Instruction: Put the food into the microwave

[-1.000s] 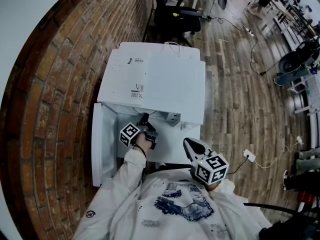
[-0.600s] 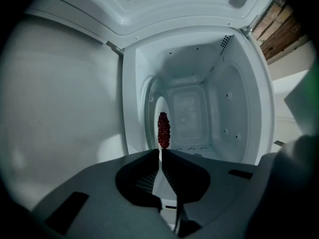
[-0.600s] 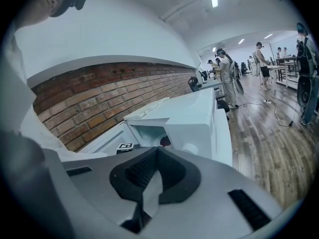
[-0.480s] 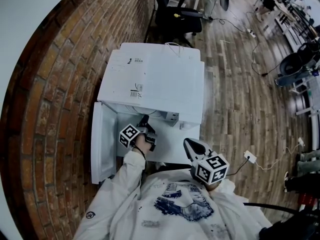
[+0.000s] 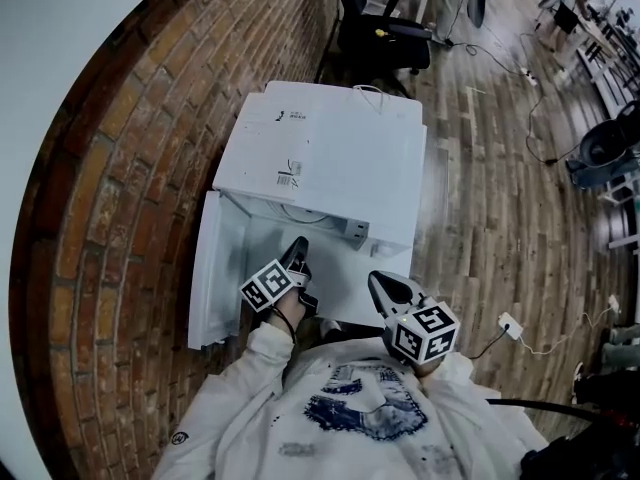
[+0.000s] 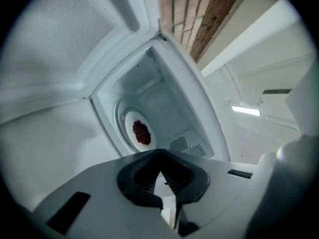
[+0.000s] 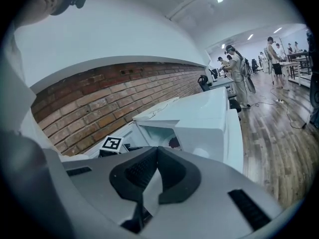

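Food point(image 6: 141, 132) rests on a white plate point(image 6: 136, 115) inside the open microwave point(image 5: 330, 158), well beyond the left gripper point(image 6: 159, 154), whose fingers are together and empty; the right gripper point(image 7: 156, 151) is likewise closed on nothing.

Brick wall point(image 5: 120, 198), wooden floor point(image 5: 490, 188), black office chair point(image 5: 385, 38), white power strip point(image 5: 510, 320)

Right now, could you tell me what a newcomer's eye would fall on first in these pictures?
The white microwave against the brick wall stands out, its door swung open to the left. Inside, the left gripper view shows a white plate with a heap of small red food. Both the left gripper and right gripper hang before it, jaws together and empty.
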Motion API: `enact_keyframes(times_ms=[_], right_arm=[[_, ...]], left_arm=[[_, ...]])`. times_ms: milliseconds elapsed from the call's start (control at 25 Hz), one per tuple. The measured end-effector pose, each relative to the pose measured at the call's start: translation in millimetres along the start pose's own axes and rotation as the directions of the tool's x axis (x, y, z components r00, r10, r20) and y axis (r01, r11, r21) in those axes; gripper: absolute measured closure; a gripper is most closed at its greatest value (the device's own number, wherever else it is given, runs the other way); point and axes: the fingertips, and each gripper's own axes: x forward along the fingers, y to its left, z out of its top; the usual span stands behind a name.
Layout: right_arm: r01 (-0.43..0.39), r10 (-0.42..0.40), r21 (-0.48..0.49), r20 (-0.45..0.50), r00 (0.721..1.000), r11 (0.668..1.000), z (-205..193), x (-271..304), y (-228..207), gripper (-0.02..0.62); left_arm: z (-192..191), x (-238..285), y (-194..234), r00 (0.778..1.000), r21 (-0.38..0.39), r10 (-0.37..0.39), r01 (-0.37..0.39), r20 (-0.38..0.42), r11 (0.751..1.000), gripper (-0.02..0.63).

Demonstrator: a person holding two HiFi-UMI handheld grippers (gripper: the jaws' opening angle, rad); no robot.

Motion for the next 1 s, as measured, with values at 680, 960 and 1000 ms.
enact_keyframes(times_ms=[680, 960, 1000], right_arm=[[-0.115, 0.116, -0.066, 0.005, 0.993, 0.991, 13, 10, 14, 0.581], [-0.138, 0.14, -0.113, 0.012, 0.99, 0.984, 21, 8, 21, 0.583], [-0.139, 0.141, -0.115, 0.013, 0.99, 0.984, 21, 8, 21, 0.583]], left_arm=[[5, -102, -123, 0.992, 0.704, 0.048, -0.116, 0.116, 0.701, 0.6], [0, -121, -138, 0.984, 0.767, 0.063, -0.168, 0.164, 0.62, 0.6], [0, -121, -139, 0.984, 0.767, 0.063, -0.168, 0.165, 0.62, 0.6]])
